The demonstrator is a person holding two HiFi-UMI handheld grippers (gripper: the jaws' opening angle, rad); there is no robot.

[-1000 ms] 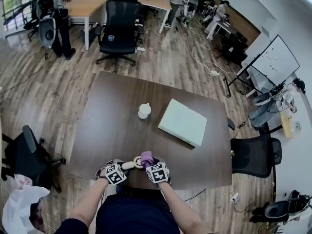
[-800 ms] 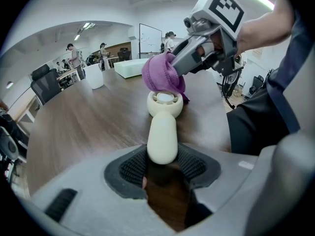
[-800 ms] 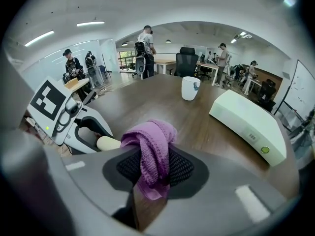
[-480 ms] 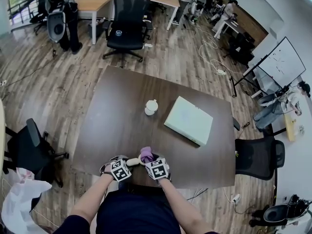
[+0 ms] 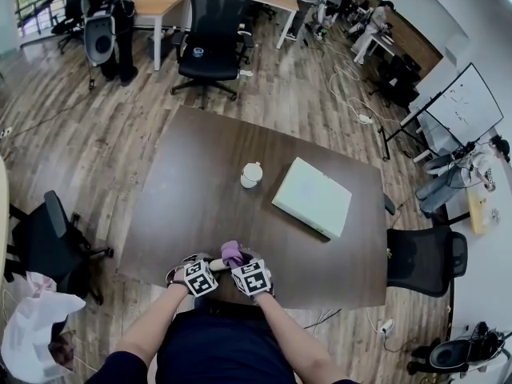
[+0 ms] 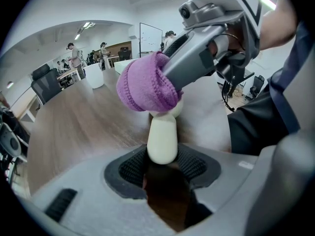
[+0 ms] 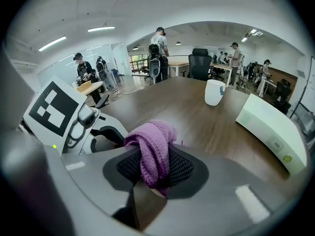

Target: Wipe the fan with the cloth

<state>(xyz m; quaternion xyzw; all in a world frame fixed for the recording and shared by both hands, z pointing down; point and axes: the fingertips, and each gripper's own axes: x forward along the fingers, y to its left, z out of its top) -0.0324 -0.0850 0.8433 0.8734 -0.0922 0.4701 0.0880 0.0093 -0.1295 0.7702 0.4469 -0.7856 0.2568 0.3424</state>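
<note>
My left gripper is shut on the cream handle of a small fan, held over the near edge of the dark table. My right gripper is shut on a bunched purple cloth. The cloth lies against the top of the fan and hides most of its head; only a sliver of cream shows under it in the left gripper view. In the right gripper view the left gripper sits just to the left of the cloth.
A white mug and a flat white box stand further back on the table. Black office chairs stand at the left, right and far side. People stand at desks in the background.
The right gripper has slid the purple cloth leftward over the fan's head, closer to the left gripper. The left gripper holds the handle as before.
</note>
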